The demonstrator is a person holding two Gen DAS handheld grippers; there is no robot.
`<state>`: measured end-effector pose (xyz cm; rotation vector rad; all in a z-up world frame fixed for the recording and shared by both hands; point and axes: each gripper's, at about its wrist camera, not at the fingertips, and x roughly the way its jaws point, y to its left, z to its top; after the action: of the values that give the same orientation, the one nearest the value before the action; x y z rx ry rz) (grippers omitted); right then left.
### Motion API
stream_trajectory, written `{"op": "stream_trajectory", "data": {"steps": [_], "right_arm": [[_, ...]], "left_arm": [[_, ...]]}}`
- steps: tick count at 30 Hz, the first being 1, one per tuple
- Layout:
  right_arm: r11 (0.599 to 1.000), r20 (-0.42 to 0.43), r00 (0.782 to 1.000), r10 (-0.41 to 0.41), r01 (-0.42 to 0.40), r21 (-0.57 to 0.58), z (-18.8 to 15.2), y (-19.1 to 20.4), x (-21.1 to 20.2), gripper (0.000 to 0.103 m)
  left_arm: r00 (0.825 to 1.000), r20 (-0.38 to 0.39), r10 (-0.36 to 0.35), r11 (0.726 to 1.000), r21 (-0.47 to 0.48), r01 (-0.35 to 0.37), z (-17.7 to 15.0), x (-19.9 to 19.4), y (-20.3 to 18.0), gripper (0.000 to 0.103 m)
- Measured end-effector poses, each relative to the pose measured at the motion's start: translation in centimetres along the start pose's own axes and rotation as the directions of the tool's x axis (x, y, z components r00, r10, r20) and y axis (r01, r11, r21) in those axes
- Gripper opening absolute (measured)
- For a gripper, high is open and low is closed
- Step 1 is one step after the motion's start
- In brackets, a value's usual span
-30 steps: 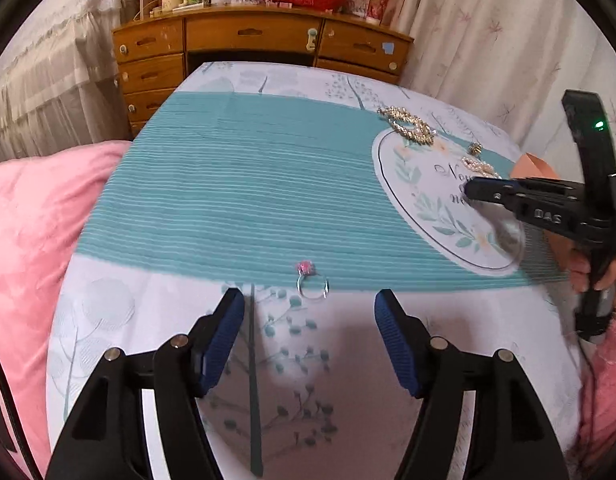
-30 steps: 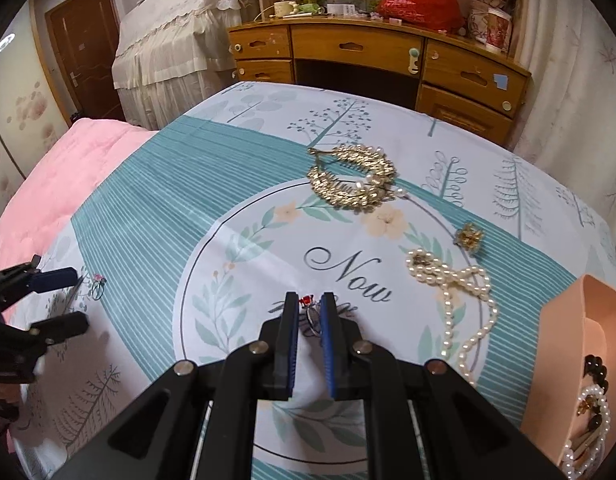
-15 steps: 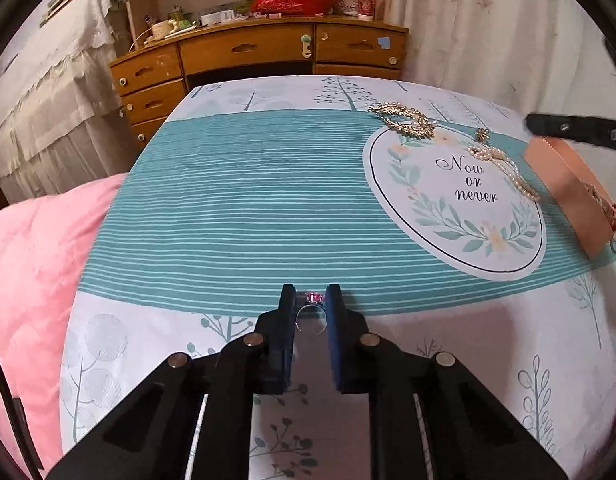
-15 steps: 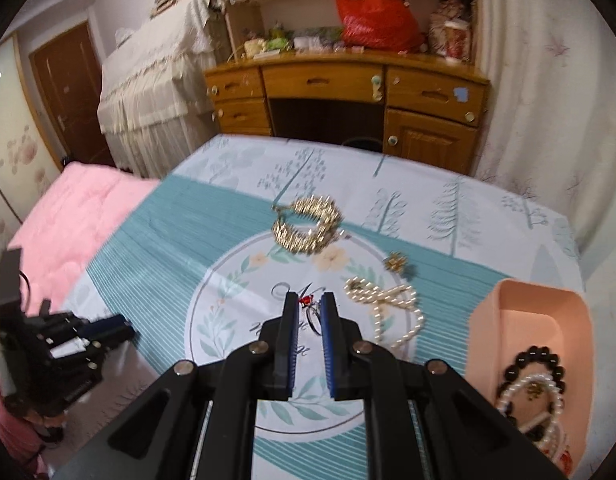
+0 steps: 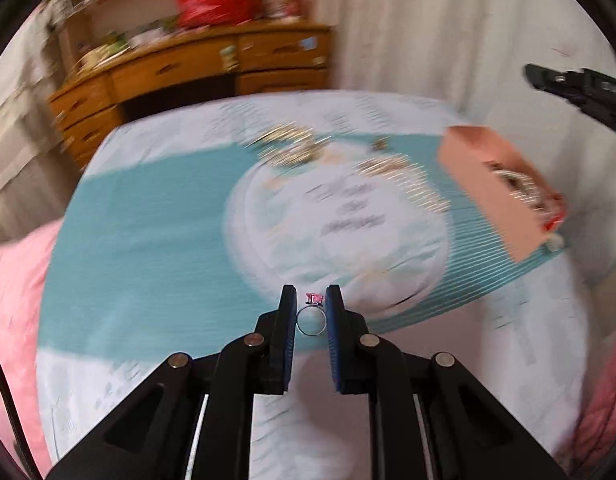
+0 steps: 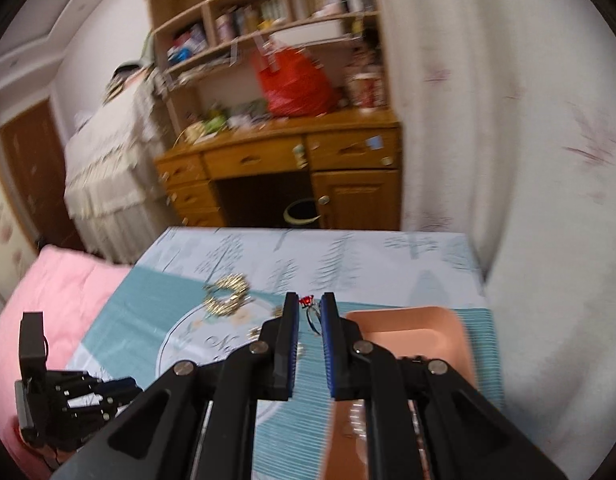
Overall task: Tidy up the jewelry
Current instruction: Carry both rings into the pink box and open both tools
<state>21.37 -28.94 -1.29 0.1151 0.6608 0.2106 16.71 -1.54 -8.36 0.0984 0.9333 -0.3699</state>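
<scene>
A bedroom, its wooden desk behind a bed spread with a teal-and-white printed cover. My left claw pinches a silver ring with a pink stone above that cover; my right claw clamps a ring with a red stone in the air beside the peach tray. The tray holds beaded strands, blurred. A gold necklace and a pearl strand lie on the cover.

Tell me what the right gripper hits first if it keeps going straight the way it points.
Probably nothing close: the right gripper, shut on a red-stone ring, points over the bed's far end toward the wooden desk; depth is unclear.
</scene>
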Motion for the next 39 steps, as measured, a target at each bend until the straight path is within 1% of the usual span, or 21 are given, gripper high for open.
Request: {"op": "stream_trajectory", "data": {"steps": [2,5,7,9,12,16,18,20,21,22,23,25,26,27,28,29,31,32,34,37,39], "right_arm": [[0.998,0.015,1.0,-0.009,0.008,0.057,0.0,-2.0,-1.0,0.011],[0.997,0.024,1.0,-0.003,0.001,0.08,-0.1,-3.4,-1.8,0.011],[0.996,0.029,1.0,0.011,-0.014,0.092,-0.2,-4.0,-2.2,0.011],[0.995,0.036,0.999,0.023,-0.027,0.101,-0.2,-4.4,-2.5,0.011],[0.994,0.038,0.999,0.024,-0.027,0.102,-0.5,-4.6,-2.7,0.011],[0.993,0.033,0.999,0.019,-0.023,0.114,-0.7,-5.1,-2.8,0.011],[0.992,0.026,0.999,0.022,-0.025,0.122,-0.9,-5.4,-2.6,0.011],[0.991,0.014,1.0,0.025,-0.027,0.132,-1.1,-5.6,-2.4,0.011],[0.99,0.007,1.0,0.026,-0.026,0.139,-1.2,-5.9,-2.2,0.011],[0.989,-0.001,1.0,0.022,-0.022,0.148,-1.2,-6.1,-2.1,0.011],[0.987,-0.008,1.0,0.017,-0.016,0.158,-1.3,-6.4,-2.0,0.011],[0.984,-0.013,1.0,0.014,-0.011,0.176,-1.4,-7.0,-1.9,0.014],[0.983,-0.012,1.0,0.012,-0.01,0.182,-1.4,-7.2,-1.9,0.016],[0.982,-0.011,1.0,0.01,-0.008,0.186,-1.4,-7.3,-1.9,0.022],[0.981,-0.008,1.0,0.006,-0.004,0.193,-1.4,-7.5,-2.0,0.029],[0.98,-0.006,1.0,0.004,-0.003,0.197,-1.4,-7.6,-2.0,0.033],[0.978,0.001,1.0,0.004,-0.004,0.21,-1.4,-7.7,-2.1,0.043],[0.976,0.002,1.0,0.003,-0.004,0.216,-1.4,-7.8,-2.0,0.045],[0.973,-0.005,1.0,-0.007,0.008,0.229,-1.4,-7.8,-1.8,0.054],[0.97,-0.029,0.999,-0.035,0.041,0.241,-1.3,-7.7,-1.1,0.064],[0.965,-0.046,0.998,-0.044,0.055,0.256,-1.2,-7.5,-0.6,0.064]], "left_arm": [[0.999,0.017,-0.039,0.998,0.049,0.038,1.7,0.0,-2.1,0.012],[0.994,0.047,-0.101,0.986,0.134,0.094,4.6,0.0,-6.2,0.012],[0.986,0.068,-0.149,0.975,0.178,0.135,6.3,0.2,-8.7,0.012],[0.974,0.092,-0.208,0.959,0.217,0.185,8.0,0.4,-11.1,0.012],[0.957,0.1,-0.273,0.937,0.251,0.241,9.8,1.1,-14.2,0.012],[0.94,0.095,-0.328,0.918,0.267,0.293,11.4,2.3,-16.5,0.013],[0.936,0.097,-0.34,0.915,0.263,0.305,12.0,3.0,-17.2,0.013],[0.934,0.096,-0.343,0.918,0.245,0.312,12.4,3.6,-17.4,0.016],[0.935,0.095,-0.342,0.921,0.234,0.313,12.5,3.9,-17.3,0.022],[0.936,0.099,-0.337,0.924,0.224,0.309,12.6,4.0,-17.2,0.03],[0.939,0.107,-0.328,0.93,0.214,0.3,12.6,4.0,-17.0,0.035],[0.941,0.124,-0.314,0.937,0.201,0.286,12.8,3.9,-16.4,0.059],[0.944,0.132,-0.301,0.942,0.197,0.273,12.8,3.8,-16.1,0.064],[0.948,0.141,-0.287,0.946,0.198,0.257,12.8,3.6,-15.7,0.07],[0.953,0.154,-0.262,0.952,0.203,0.229,12.9,3.5,-15.4,0.073],[0.959,0.169,-0.228,0.959,0.209,0.191,13.0,3.3,-15.1,0.074],[0.968,0.187,-0.168,0.968,0.217,0.126,13.1,3.1,-14.6,0.087],[0.971,0.194,-0.137,0.972,0.216,0.094,13.1,3.0,-14.3,0.089],[0.977,0.206,-0.052,0.978,0.208,0.008,13.1,2.9,-13.4,0.097],[0.976,0.209,0.059,0.976,0.195,-0.101,12.8,2.7,-11.8,0.099],[0.975,0.195,0.105,0.974,0.179,-0.141,12.6,2.7,-10.4,0.099]]}}
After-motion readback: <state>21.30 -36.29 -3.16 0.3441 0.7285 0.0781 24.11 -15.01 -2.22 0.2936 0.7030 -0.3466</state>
